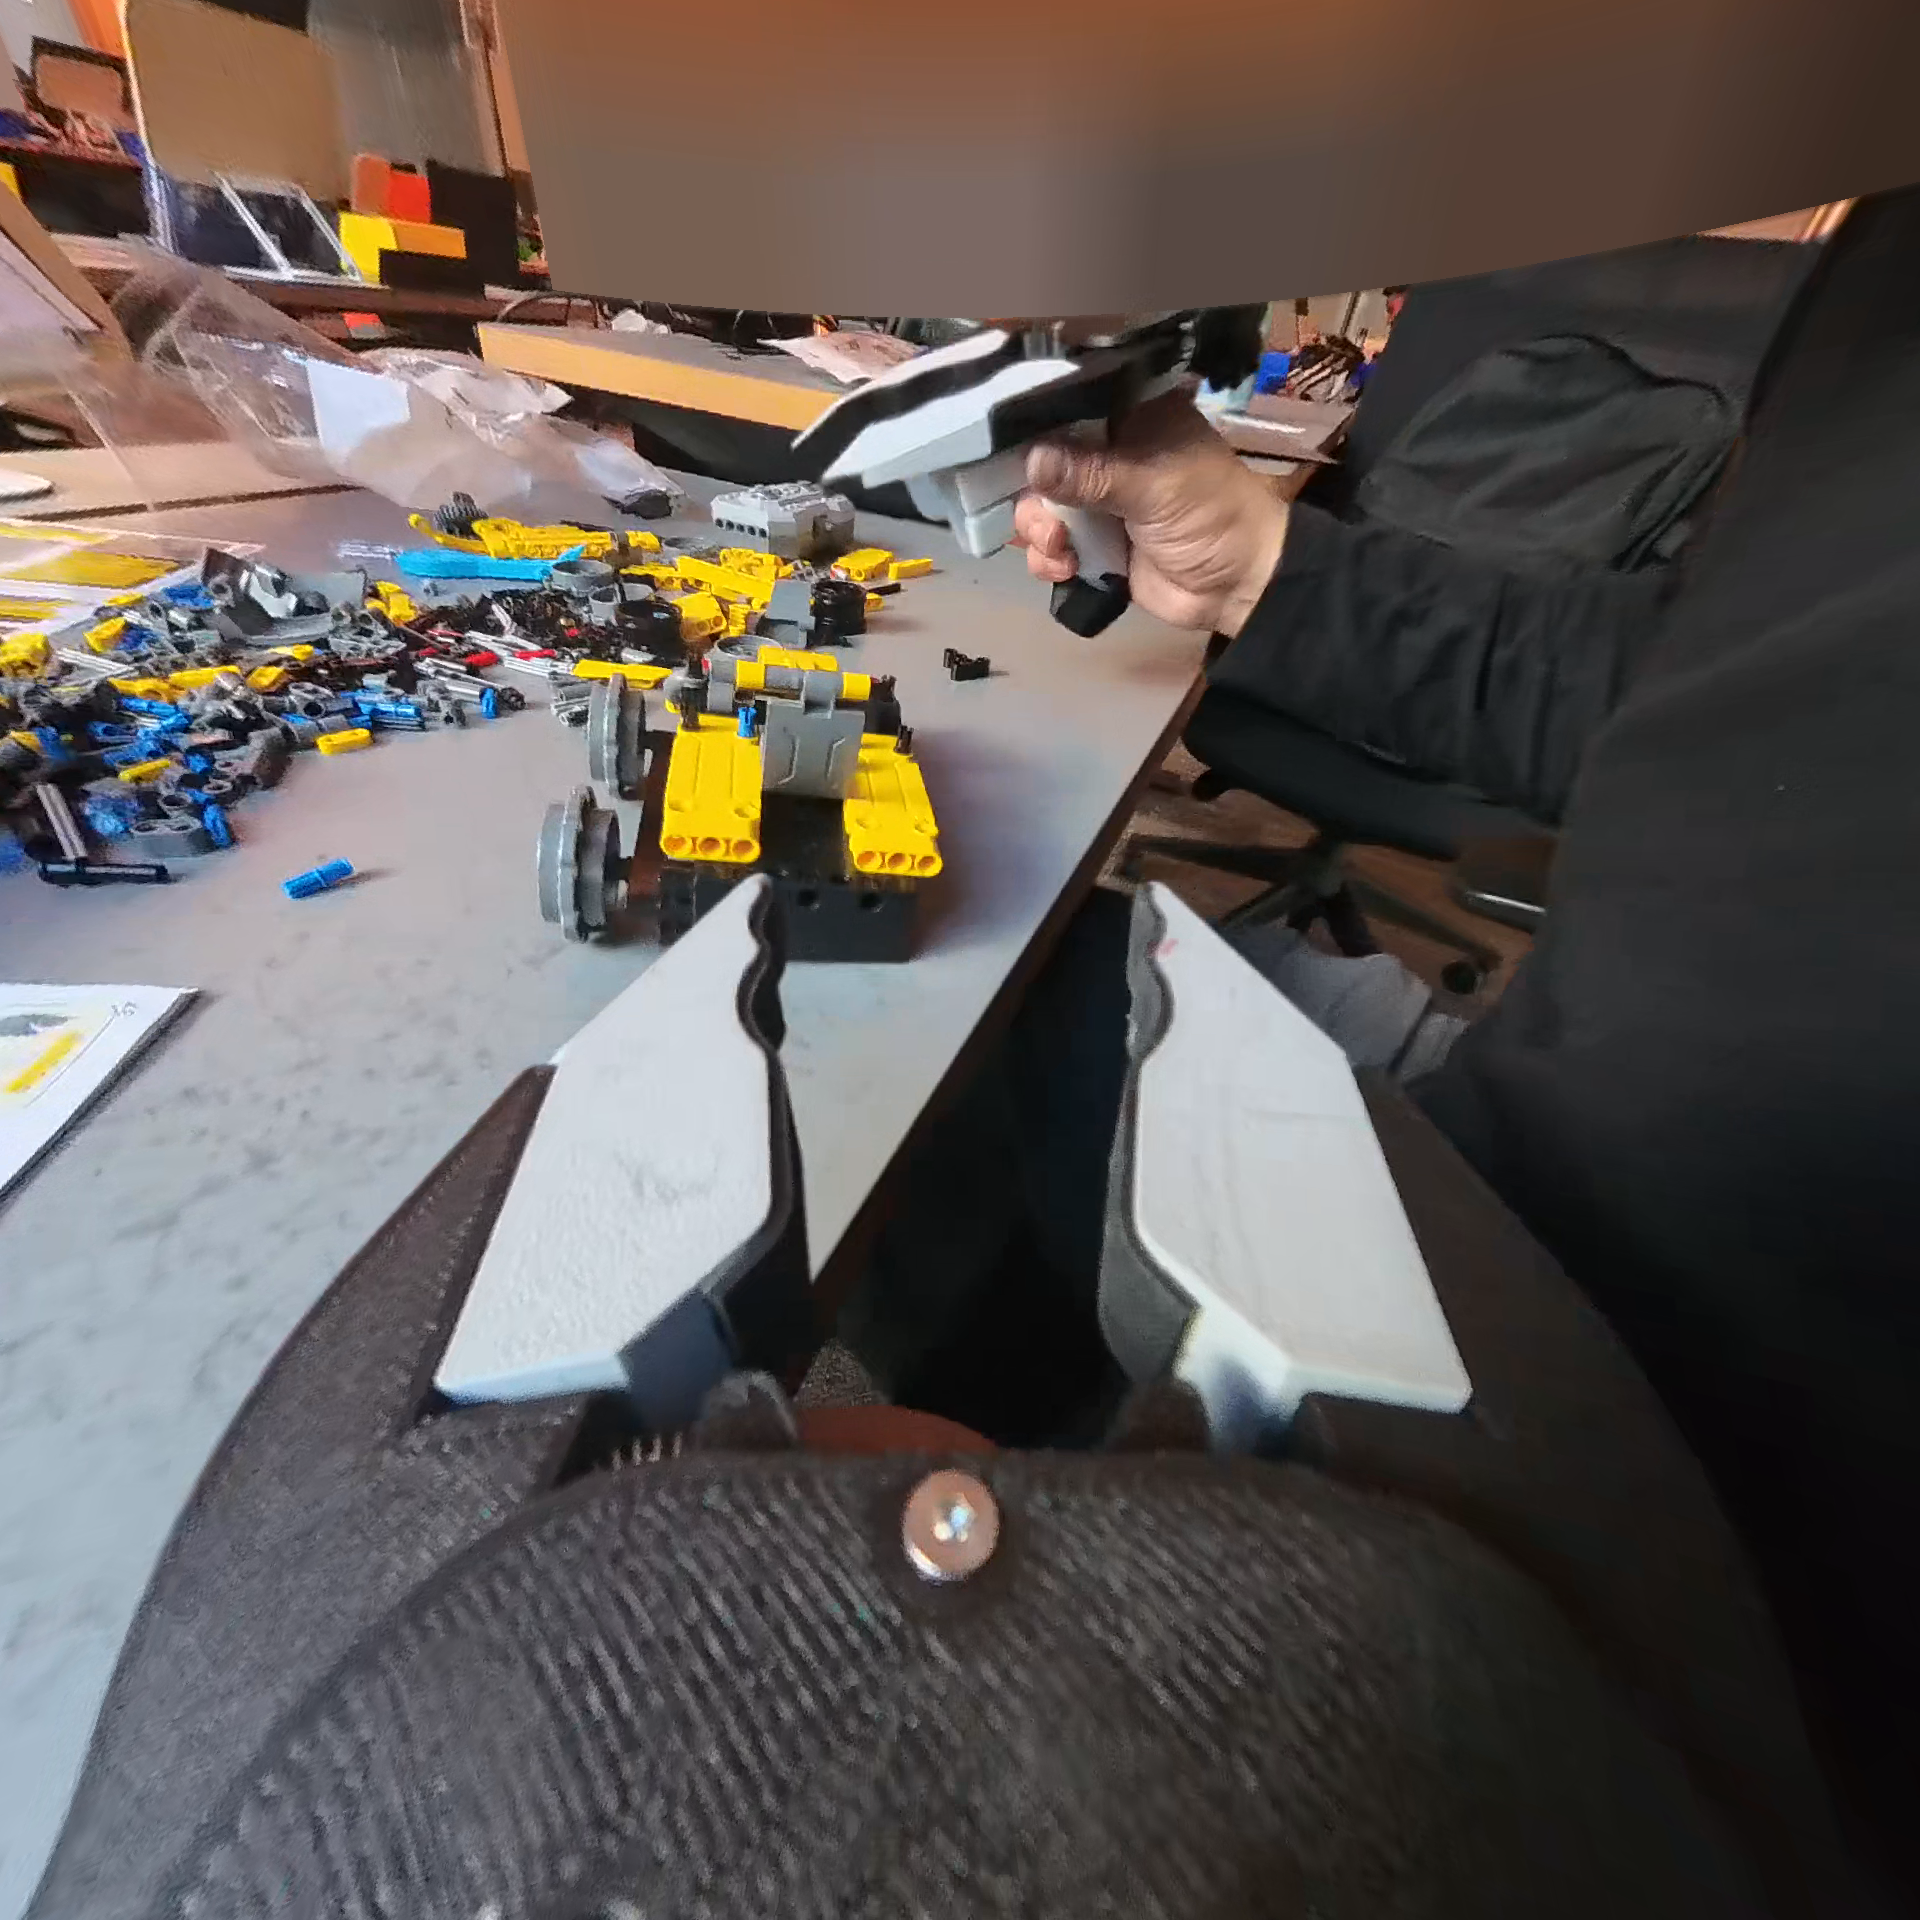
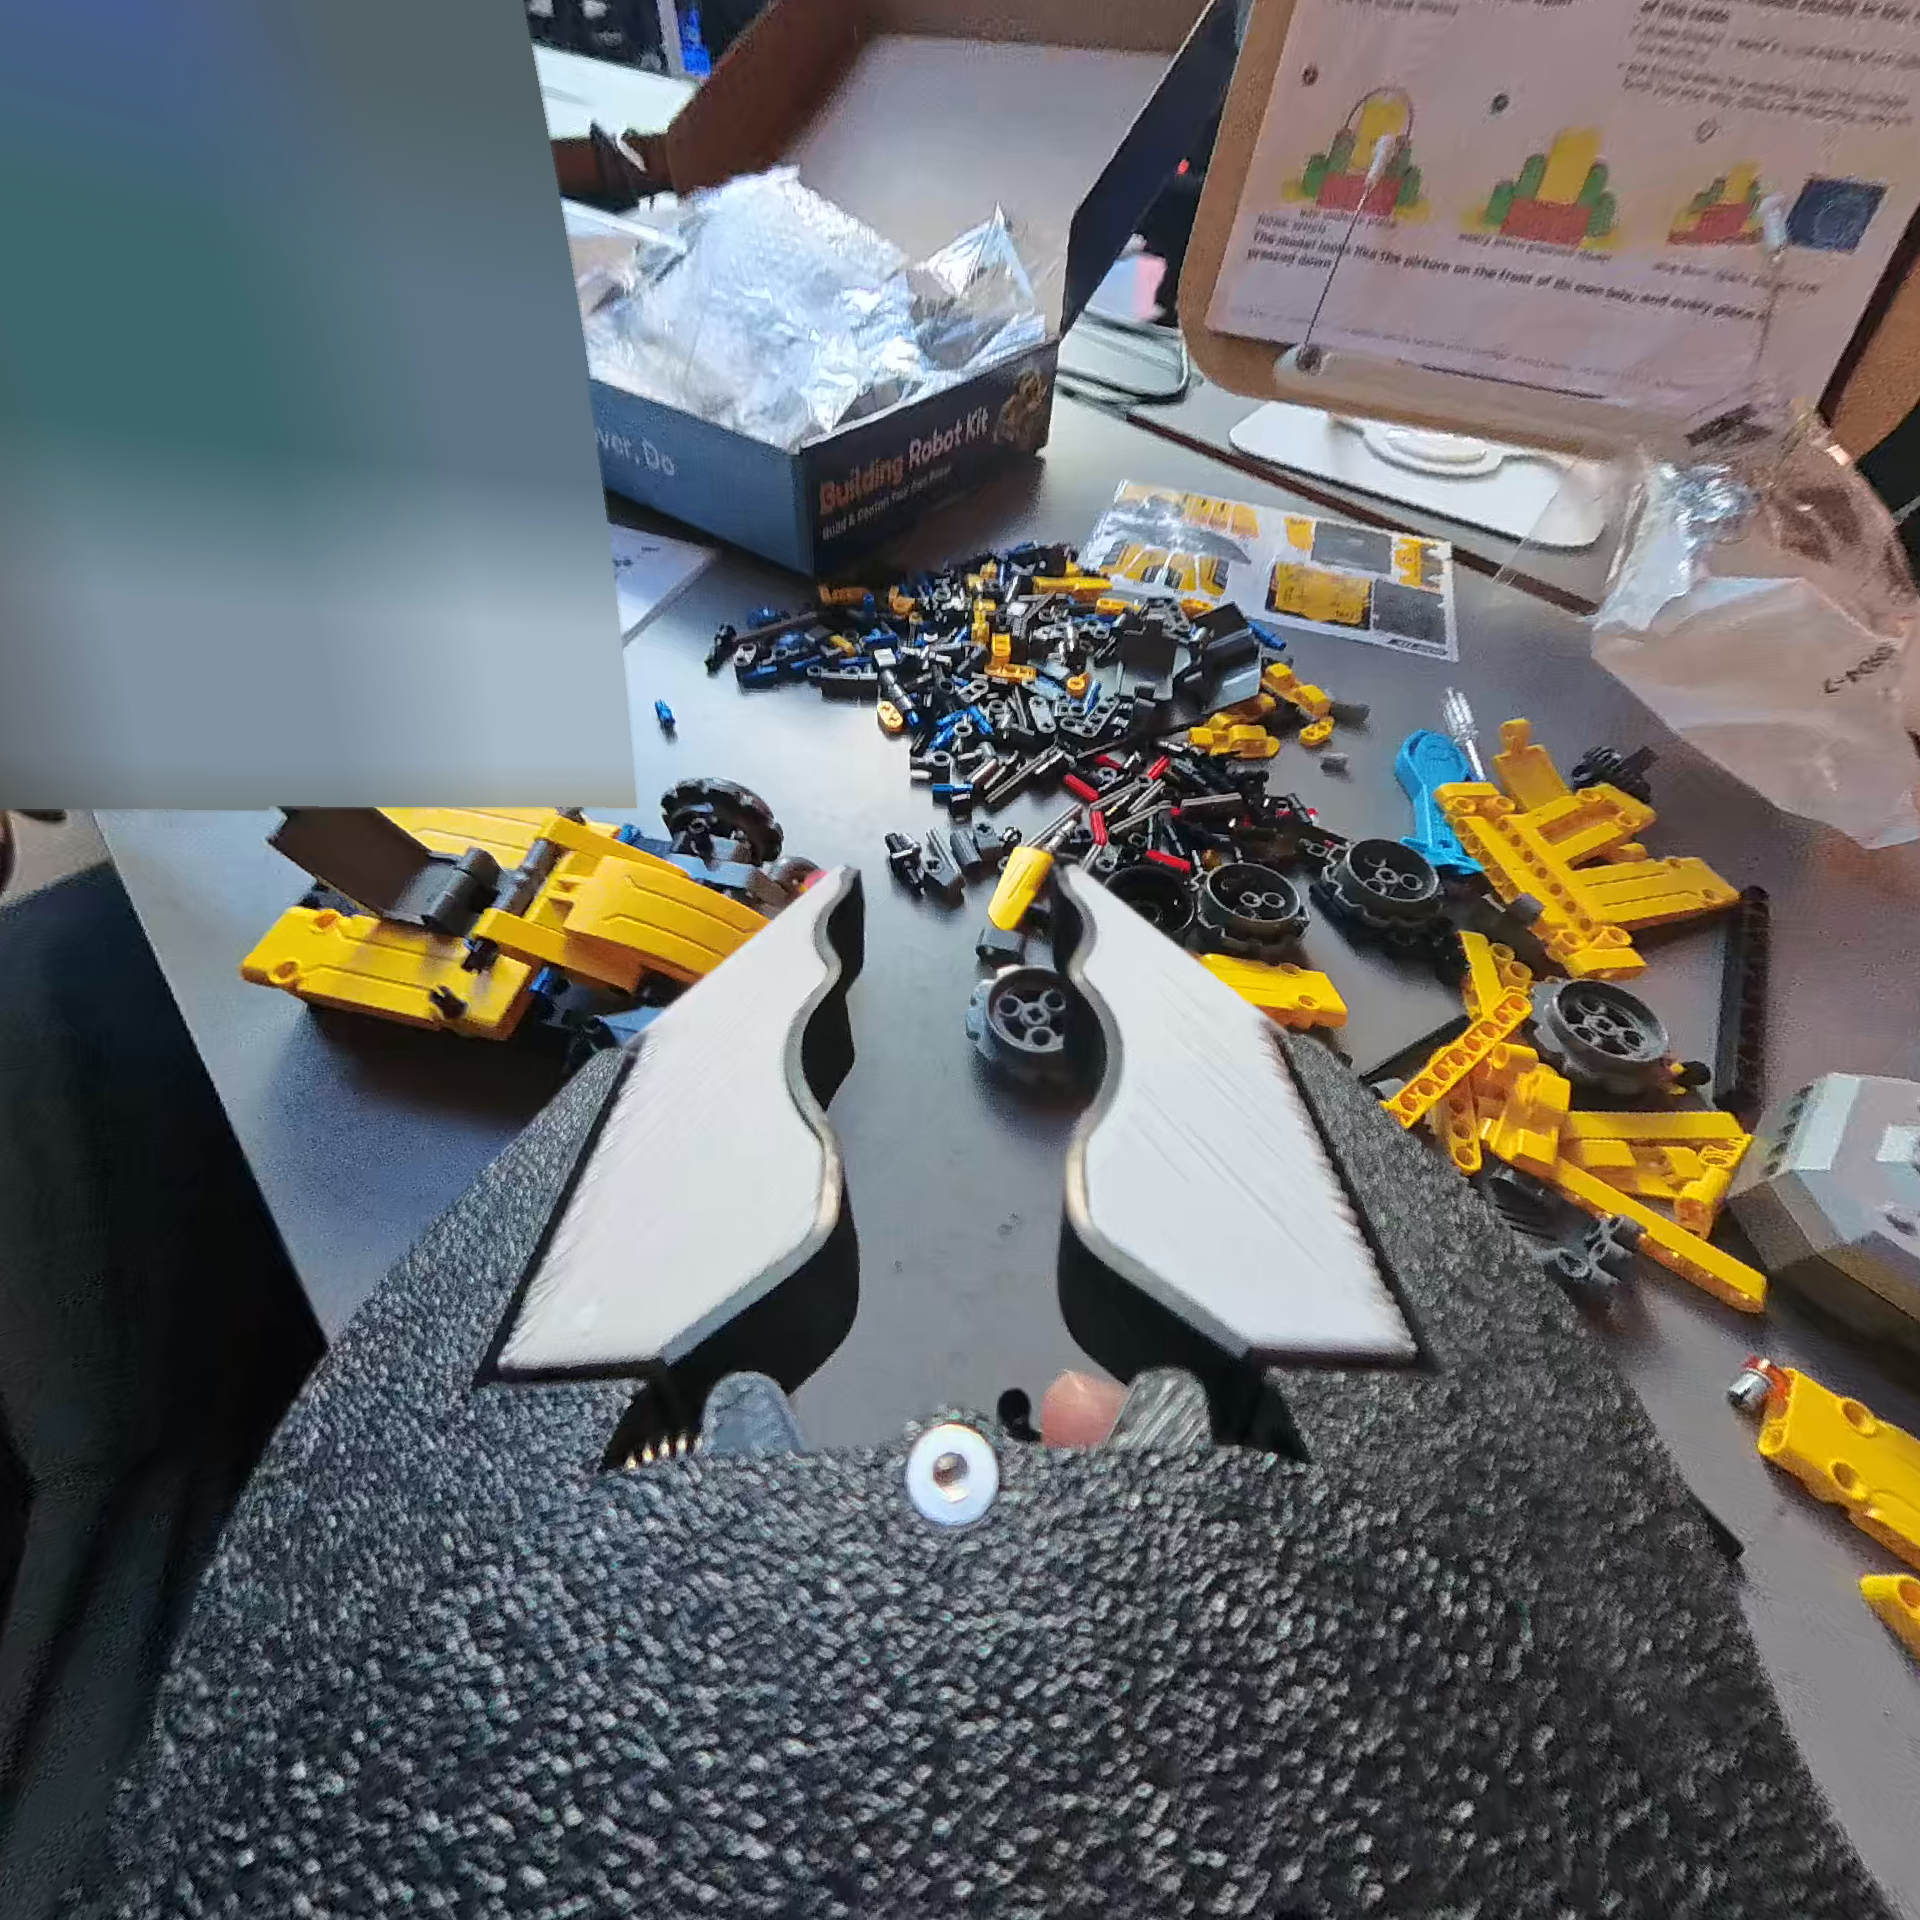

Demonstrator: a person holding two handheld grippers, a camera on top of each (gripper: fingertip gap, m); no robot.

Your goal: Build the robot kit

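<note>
A half-built yellow and black brick vehicle (image 1: 790, 800) with grey wheels stands near the grey table's right edge. My left gripper (image 1: 951, 904) is open and empty, held low just behind the vehicle, one finger over the table, the other past its edge. The right gripper shows farther off in this view (image 1: 935, 416), held up in a hand. In the right wrist view the vehicle (image 2: 499, 925) lies left of my right gripper (image 2: 958, 883), which is open and empty above the table. A small grey wheel (image 2: 1029, 1023) lies between its fingers, below them.
Heaps of small black, blue and yellow parts (image 2: 1039, 686) (image 1: 187, 707), loose wheels (image 2: 1382, 883), yellow beams (image 2: 1558, 862) and a grey motor block (image 2: 1839, 1184) cover the table. An open kit box (image 2: 821, 416), instruction sheets (image 2: 1278, 566), plastic bags (image 2: 1766, 644) and a person's dark sleeve (image 1: 1455, 623) surround them. Left tips to right tips: about 25 cm.
</note>
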